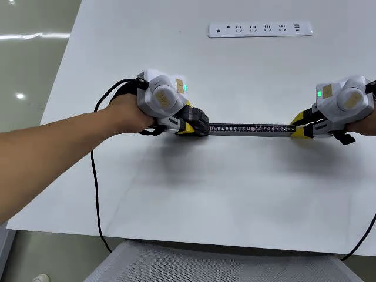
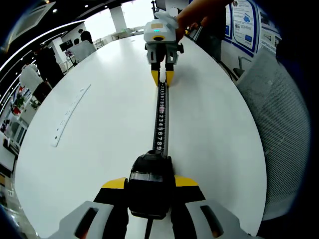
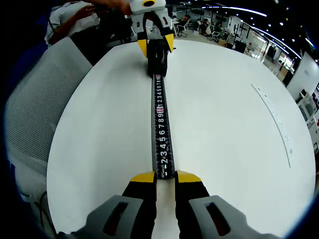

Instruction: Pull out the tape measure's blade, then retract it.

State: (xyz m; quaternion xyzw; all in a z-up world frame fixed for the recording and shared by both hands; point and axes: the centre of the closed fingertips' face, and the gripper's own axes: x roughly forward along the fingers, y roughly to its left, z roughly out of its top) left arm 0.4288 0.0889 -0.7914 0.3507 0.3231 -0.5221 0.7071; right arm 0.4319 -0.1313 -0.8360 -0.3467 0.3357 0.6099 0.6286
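Well, a white table in a bright open office carries a power strip. The left gripper clamps the tape measure; the right gripper pinches the tip of its blade, stretched between them.

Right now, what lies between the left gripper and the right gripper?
The tape measure's blade, pulled out, runs from the case in the left gripper to the right gripper, which pinches its end. The head view shows this plainly.
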